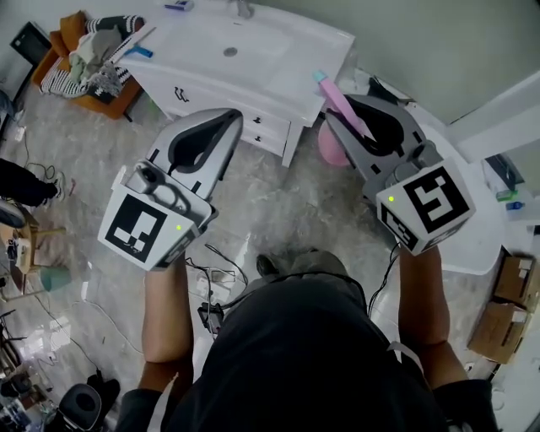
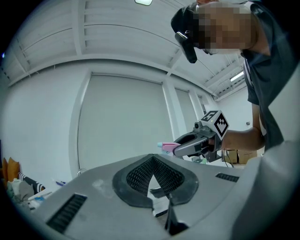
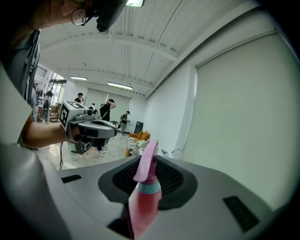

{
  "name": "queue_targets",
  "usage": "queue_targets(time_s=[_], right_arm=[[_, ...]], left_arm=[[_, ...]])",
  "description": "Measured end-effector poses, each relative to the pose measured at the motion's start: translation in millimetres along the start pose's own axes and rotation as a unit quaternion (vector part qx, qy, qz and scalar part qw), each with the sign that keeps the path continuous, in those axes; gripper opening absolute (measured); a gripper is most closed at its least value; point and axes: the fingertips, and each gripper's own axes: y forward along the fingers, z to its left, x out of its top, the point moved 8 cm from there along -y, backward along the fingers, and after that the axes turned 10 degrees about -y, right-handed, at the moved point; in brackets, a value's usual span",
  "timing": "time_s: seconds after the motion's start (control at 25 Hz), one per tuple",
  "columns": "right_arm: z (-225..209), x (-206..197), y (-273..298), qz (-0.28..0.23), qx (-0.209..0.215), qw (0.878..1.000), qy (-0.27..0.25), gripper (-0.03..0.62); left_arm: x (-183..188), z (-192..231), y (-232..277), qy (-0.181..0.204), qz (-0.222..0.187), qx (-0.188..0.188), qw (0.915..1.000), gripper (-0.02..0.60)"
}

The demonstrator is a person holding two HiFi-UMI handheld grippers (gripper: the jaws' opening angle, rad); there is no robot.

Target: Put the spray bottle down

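A pink spray bottle (image 1: 332,150) with a pale teal collar is gripped in my right gripper (image 1: 331,118). Its nozzle points away from me, toward the corner of the white sink cabinet (image 1: 253,63). In the right gripper view the bottle (image 3: 143,197) rises between the jaws, which are shut on its neck. My left gripper (image 1: 231,119) hangs to the left at about the same height. Its jaws meet at the tip with nothing between them (image 2: 152,159). Each gripper shows in the other's view: the right one with the bottle (image 2: 168,147), the left gripper (image 3: 114,133).
The cabinet has a basin, a faucet (image 1: 243,8) and small items on top. A white table (image 1: 472,245) stands at the right, with cardboard boxes (image 1: 506,304) beyond it. An orange sofa piled with clothes (image 1: 84,51) is at the far left. Cables (image 1: 215,278) lie on the marbled floor. People stand far off.
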Motion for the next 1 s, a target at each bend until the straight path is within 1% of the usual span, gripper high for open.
queue_targets(time_s=[0.2, 0.36, 0.48, 0.72, 1.0], right_arm=[[-9.8, -15.0, 13.2, 0.003, 0.004, 1.0, 0.005, 0.097], [-26.3, -24.5, 28.5, -0.005, 0.019, 1.0, 0.005, 0.097], [-47.3, -25.6, 36.0, -0.01, 0.03, 0.999, 0.0, 0.097], [-106.8, -33.7, 43.1, -0.014, 0.044, 0.999, -0.005, 0.097], [-136.5, -57.9, 47.4, -0.026, 0.055, 0.998, 0.0, 0.097]], left_arm=[[-10.7, 11.5, 13.5, -0.002, 0.001, 0.003, 1.0, 0.004], [-12.6, 20.4, 27.2, 0.0, 0.003, 0.019, 0.9998, 0.004], [-7.8, 28.1, 42.8, 0.0, 0.005, 0.032, 0.9995, 0.003], [4.2, 36.8, 95.0, -0.004, 0.011, 0.049, 0.9987, 0.003], [-3.1, 34.0, 127.8, 0.001, 0.023, 0.063, 0.9978, 0.003]])
